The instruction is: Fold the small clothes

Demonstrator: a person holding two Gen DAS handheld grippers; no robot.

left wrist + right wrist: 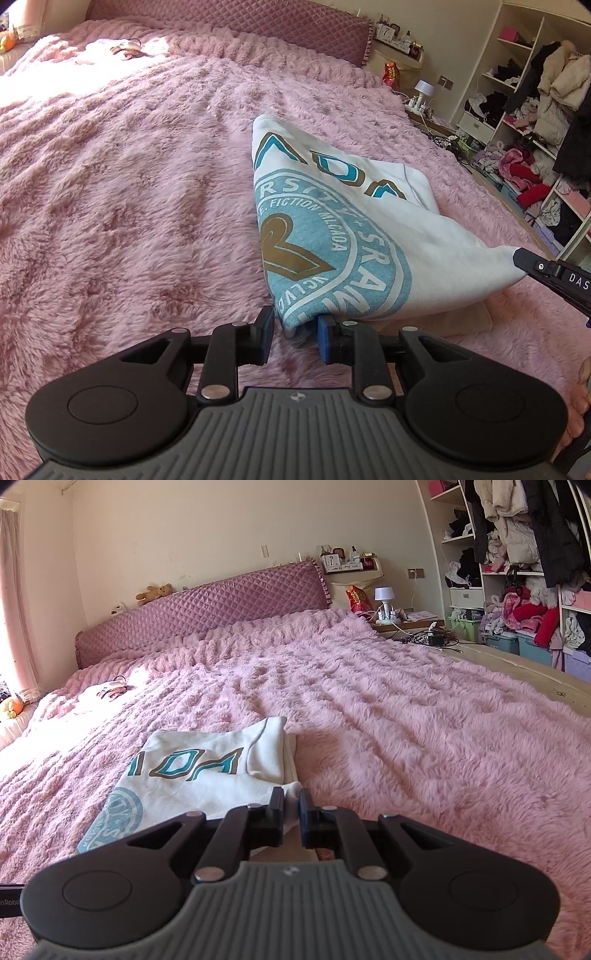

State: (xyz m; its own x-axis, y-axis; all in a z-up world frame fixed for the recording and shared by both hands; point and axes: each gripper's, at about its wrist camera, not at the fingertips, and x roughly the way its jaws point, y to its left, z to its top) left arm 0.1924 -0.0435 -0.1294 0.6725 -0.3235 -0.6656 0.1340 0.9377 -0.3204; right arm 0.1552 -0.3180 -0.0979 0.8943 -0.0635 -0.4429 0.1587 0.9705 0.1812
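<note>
The white sweatshirt (388, 236), printed with a blue round emblem and teal-and-brown letters, lies folded on the pink fluffy bedspread (129, 192), its near edge raised off the bed between my two tools.

1. Left side. In the left wrist view my left tool (295, 334) points down at the near left corner of the sweatshirt. Its blue pads stand apart. The corner of the cloth sits in the gap and touches the right-hand pad (324, 339); the left-hand pad is clear of it. The cloth is not clamped here.

2. Right side. In the right wrist view my right tool (291, 818) has its fingers drawn together on the near right corner of the sweatshirt, with a thin fold of white cloth pinched between them. In the left wrist view the same tool enters from the right edge, gripping that corner, and the hem hangs taut from it.

3. Far field. The quilted purple headboard (207, 609) stands at the far end of the bed. A small white lamp (384, 594) sits on the nightstand to its right. Open wardrobe shelves (517, 572) packed with clothes fill the far right.
</note>
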